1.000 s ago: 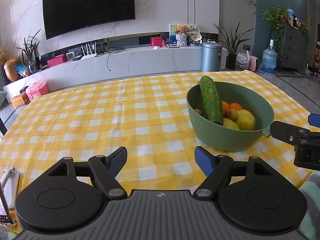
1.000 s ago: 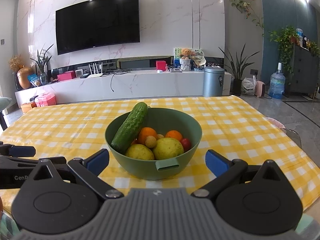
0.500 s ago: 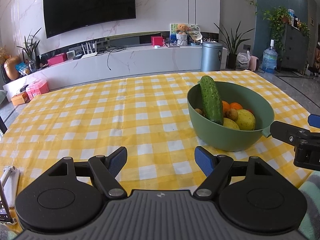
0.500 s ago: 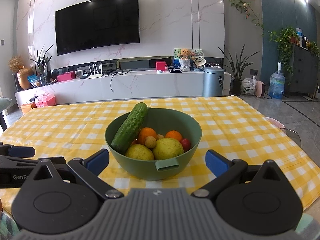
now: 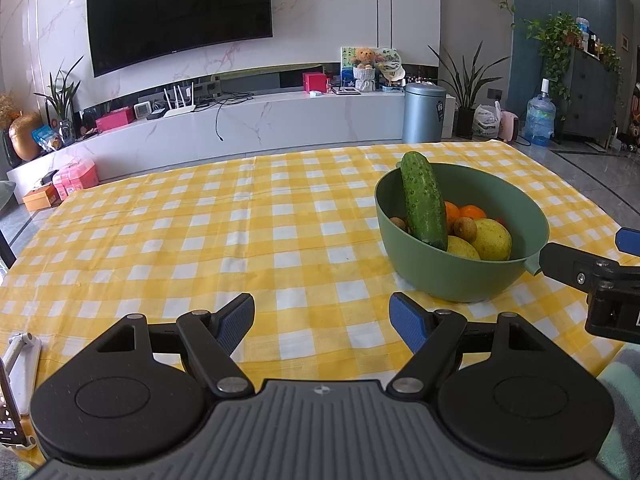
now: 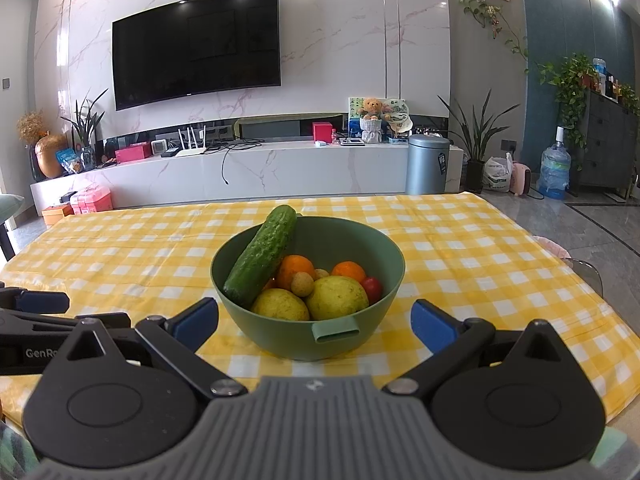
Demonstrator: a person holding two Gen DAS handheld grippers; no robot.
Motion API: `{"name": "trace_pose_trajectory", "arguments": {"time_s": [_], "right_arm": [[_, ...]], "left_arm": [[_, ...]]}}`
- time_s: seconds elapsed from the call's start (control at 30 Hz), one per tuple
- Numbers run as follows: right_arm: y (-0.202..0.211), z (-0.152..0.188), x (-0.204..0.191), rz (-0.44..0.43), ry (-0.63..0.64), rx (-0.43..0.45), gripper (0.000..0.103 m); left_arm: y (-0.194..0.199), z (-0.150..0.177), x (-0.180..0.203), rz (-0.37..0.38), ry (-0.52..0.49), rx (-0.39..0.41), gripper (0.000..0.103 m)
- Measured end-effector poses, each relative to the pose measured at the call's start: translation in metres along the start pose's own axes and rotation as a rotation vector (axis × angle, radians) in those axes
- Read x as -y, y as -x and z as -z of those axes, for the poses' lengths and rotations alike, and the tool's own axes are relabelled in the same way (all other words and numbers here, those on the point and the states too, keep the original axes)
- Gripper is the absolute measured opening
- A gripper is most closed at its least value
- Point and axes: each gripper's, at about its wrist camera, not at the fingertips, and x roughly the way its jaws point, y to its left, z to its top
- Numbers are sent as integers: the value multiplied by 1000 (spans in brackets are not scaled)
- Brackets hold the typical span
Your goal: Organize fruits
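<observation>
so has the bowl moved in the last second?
No. In the right wrist view the bowl sits on the same tablecloth checks, below the TV as before.

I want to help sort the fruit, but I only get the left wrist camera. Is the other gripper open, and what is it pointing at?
Observer: Yes, the right gripper is open and holds nothing. It points straight at the green bowl.
Operator: Is any fruit hiding from me in there?
Observer: A small red fruit sits by the bowl's right wall, just beyond the big yellow fruit.
Operator: Is there something on the bowl to grab?
Observer: A flat tab handle sticks out under the rim, facing the right gripper head-on.
</observation>
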Motion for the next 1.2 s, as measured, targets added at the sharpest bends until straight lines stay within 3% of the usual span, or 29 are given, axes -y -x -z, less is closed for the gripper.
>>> {"name": "trace_pose_trajectory", "arguments": {"time_s": [1.2], "right_arm": [[1, 0, -1, 10, 20, 3, 99]], "left_arm": [[0, -1, 0, 0, 1, -2, 90]]}}
